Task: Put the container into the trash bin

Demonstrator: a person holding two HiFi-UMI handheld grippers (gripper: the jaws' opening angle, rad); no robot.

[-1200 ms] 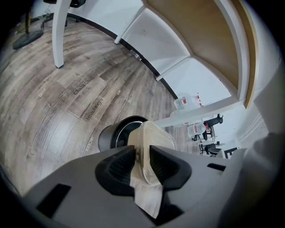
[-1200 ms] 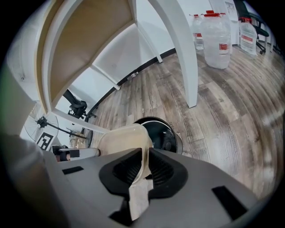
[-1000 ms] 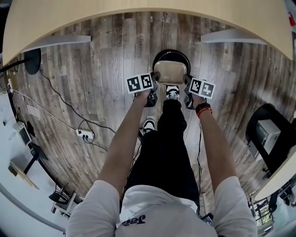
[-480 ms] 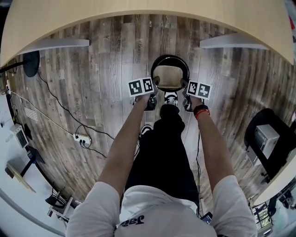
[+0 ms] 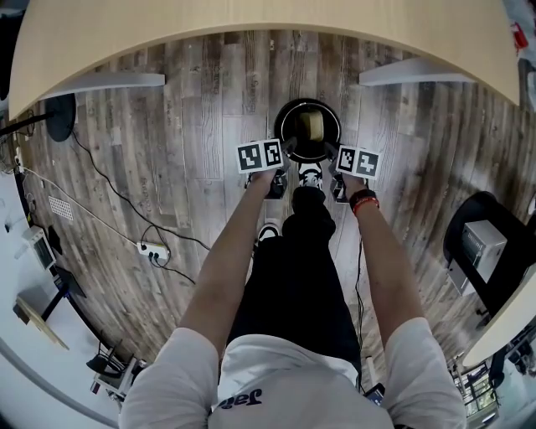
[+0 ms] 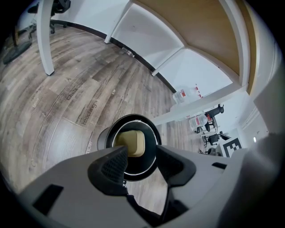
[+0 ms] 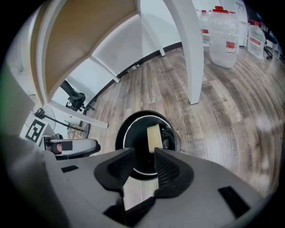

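The beige container point(image 5: 311, 126) lies loose inside the round black trash bin point(image 5: 280, 126), standing on edge. My left gripper point(image 5: 287, 151) hangs over the bin's left rim and my right gripper point(image 5: 333, 152) over its right rim. The jaws of both are opening, and nothing is between them. In the left gripper view the container point(image 6: 132, 143) shows down in the bin point(image 6: 103, 139), beyond the left gripper point(image 6: 142, 161). In the right gripper view the container point(image 7: 153, 138) leans in the bin point(image 7: 121, 138), past the right gripper point(image 7: 143, 167).
A curved wooden table point(image 5: 251, 21) runs along the far side, with white legs point(image 5: 100, 81) on either side of the bin. The person's shoe point(image 5: 311, 174) stands right by the bin. A power strip point(image 5: 156, 250) with cables lies on the floor at left. Water jugs point(image 7: 221, 31) stand far right.
A second ago both grippers held the container between them above the bin. They have let go and spread apart, and the container has dropped into the bin.
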